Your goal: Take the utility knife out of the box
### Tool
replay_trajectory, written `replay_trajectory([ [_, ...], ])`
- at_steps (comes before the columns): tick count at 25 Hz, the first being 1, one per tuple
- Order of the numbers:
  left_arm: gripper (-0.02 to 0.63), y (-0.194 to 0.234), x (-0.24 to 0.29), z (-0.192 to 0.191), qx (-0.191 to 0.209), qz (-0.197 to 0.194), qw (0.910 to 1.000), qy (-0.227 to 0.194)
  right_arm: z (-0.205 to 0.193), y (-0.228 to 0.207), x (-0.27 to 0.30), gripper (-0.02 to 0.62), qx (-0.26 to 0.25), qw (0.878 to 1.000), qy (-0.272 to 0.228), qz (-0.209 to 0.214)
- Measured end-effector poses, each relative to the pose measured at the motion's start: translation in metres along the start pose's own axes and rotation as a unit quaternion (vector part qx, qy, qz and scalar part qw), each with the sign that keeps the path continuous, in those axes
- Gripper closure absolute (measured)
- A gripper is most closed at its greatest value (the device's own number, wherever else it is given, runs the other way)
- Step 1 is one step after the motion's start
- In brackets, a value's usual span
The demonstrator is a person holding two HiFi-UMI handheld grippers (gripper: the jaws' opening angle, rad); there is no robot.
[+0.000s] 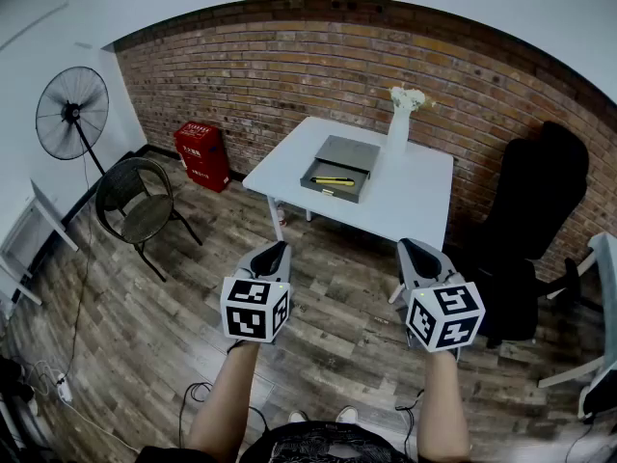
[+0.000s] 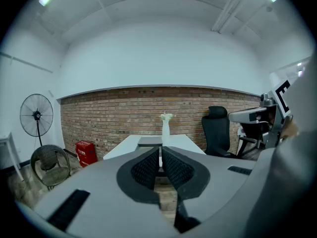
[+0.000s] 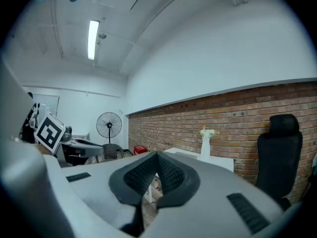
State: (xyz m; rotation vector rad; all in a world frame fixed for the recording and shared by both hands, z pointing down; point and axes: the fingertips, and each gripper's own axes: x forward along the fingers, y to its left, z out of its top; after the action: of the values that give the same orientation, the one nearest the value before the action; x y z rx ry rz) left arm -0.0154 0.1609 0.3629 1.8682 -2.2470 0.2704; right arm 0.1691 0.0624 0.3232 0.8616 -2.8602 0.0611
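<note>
Forearms reach out from the person's body and carry the two tools side by side over the wooden floor, well short of the white worktop [image 1: 415, 193]. The left tool [image 1: 280, 247] has its ribbed pads drawn together to a thin slit with nothing between them, as its own view shows [image 2: 160, 151]. The right tool [image 1: 410, 246] is likewise closed and empty, its pads meeting at the tips [image 3: 155, 157]. That seems sensible: nothing is within reach yet, and both tools aim roughly level towards the worktop, as if ready for the approach. By my reading the task has not properly begun.

On the worktop, towards its left half, sits the box [image 1: 348, 151], a flat grey case with a shallow open trough along its front side. The utility knife [image 1: 333, 180] lies flat in that trough, parallel to the front wall. It is slim and yellow with darker ends, and too small here for any blade or slider to show. Lying exposed, it should be easy to pinch across its narrow body from above.

A white vase [image 1: 399, 123] stands at the worktop's back edge. A black office chair [image 1: 535, 210] stands to the worktop's right, and a round wicker chair [image 1: 140, 201] stands well to its left.
</note>
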Motion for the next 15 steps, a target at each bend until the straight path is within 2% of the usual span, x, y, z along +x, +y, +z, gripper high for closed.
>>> replay_trajectory([
  [8,0.569,-0.020,0.012,0.002,-0.004,-0.003,1.0000,0.007,-0.004,-0.018,-0.004,0.575,0.007,1.000,0.001,0.000],
  [15,0.568,-0.040,0.018,0.005,0.002,0.006,1.0000,0.007,-0.010,-0.032,-0.009,0.575,0.011,1.000,-0.001,0.019],
])
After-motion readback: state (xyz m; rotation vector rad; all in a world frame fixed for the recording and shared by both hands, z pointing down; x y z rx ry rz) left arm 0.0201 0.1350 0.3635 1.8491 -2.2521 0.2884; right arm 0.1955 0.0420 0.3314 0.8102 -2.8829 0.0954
